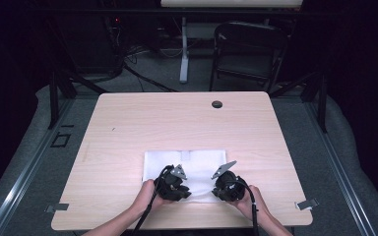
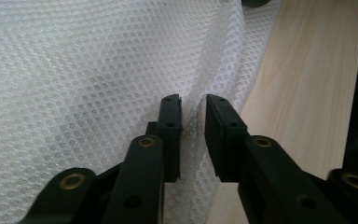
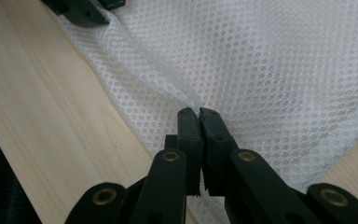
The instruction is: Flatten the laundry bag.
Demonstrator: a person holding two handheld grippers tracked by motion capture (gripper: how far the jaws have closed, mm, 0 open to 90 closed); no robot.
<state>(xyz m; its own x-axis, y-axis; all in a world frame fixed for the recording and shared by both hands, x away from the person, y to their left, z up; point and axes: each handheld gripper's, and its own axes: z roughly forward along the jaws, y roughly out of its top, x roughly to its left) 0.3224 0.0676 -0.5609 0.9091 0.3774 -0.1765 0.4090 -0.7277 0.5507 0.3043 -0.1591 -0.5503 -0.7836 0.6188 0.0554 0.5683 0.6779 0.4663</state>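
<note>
1. A white mesh cloth of fine honeycomb weave [image 1: 187, 169] lies flat in the lower middle of the high view, on the pale wooden table [image 1: 128, 128], close to the table's near edge.
2. The left gripper [image 1: 186, 192], held in a hand [image 1: 147, 194], sits at the lower left of the cloth in the high view, over the cloth's near edge.
3. In the left gripper view, its two black jaws stand slightly apart in the centre of the frame, with a raised fold of the mesh cloth [image 2: 98, 70] running up between them; the pads do not press on it.
4. The right gripper [image 1: 215, 189], held in the other hand [image 1: 250, 199], sits at the lower right of the cloth in the high view, just beside the left gripper.
5. In the right gripper view, its jaws are pressed together at the centre of the frame, pinching a small pucker of the mesh cloth [image 3: 270, 70] near the cloth's edge, with bare wood at the left.
6. A grey three-cornered plate tops each gripper in the high view.
7. A small dark round hole [image 1: 217, 104] marks the table's far side, upper centre of the high view.
8. A black folding chair [image 1: 248, 49] stands beyond the table at the upper right.
</note>
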